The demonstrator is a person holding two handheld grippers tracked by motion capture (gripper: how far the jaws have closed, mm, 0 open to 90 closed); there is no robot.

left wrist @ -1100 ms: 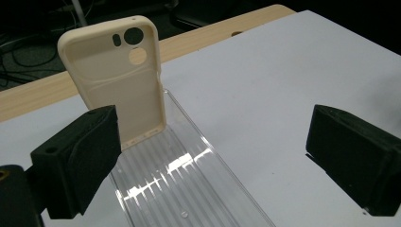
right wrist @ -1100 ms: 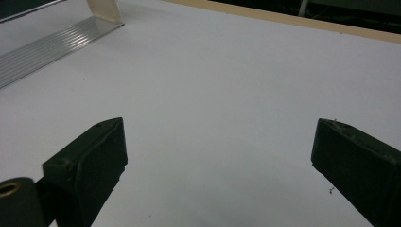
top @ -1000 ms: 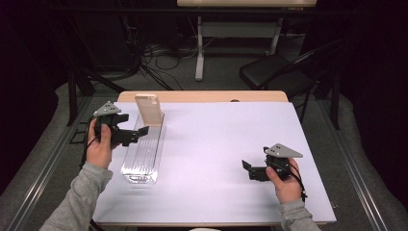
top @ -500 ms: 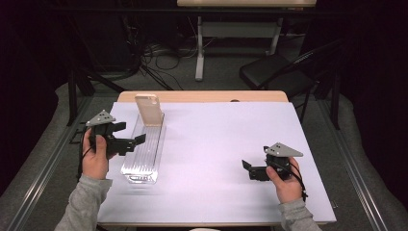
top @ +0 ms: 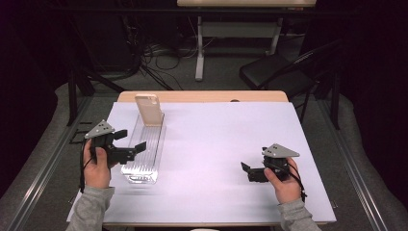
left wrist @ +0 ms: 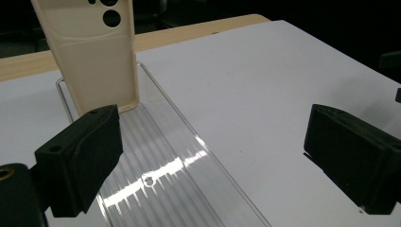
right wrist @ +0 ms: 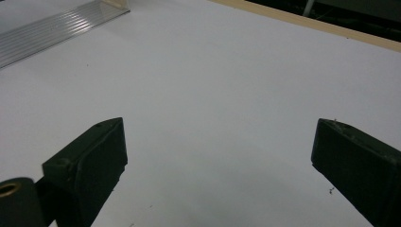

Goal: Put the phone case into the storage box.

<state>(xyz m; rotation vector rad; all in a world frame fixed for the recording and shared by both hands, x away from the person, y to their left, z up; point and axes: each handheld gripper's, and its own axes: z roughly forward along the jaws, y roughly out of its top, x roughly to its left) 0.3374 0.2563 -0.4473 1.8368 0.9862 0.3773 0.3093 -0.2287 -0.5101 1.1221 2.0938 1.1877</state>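
Where the dark room surrounds the work area, a grey floor carries loose cables [top: 159,57], the legs of a second table [top: 199,43] and a black folding chair [top: 284,72] beyond the far edge; much of this background is lost in shadow. The wooden table [top: 202,96] is covered almost wholly by a white sheet [top: 231,144], leaving a bare wood strip along the far side. On the left part of the sheet lies a clear ribbed plastic tray [top: 144,149], long and narrow, running away from the person; its transparent walls are hard to trace, and in the left gripper view its near end is cut off by the frame. A beige phone case [top: 149,109] stands upright at the tray's far end, camera cut-outs uppermost, its top cropped in the left gripper view [left wrist: 94,52]. The left gripper [top: 130,144], held in the person's left hand [top: 96,168], sits at the tray's left side, its jaws spread wide and holding nothing; one jaw reaches over the tray's near half, apart from the case. The right gripper [top: 246,171], in the right hand [top: 284,185], rests low over bare sheet well apart from the tray, its jaws likewise spread and empty. In the right gripper view a corner of the tray [right wrist: 52,28] shows at upper left. Nothing lies between either gripper and the case.
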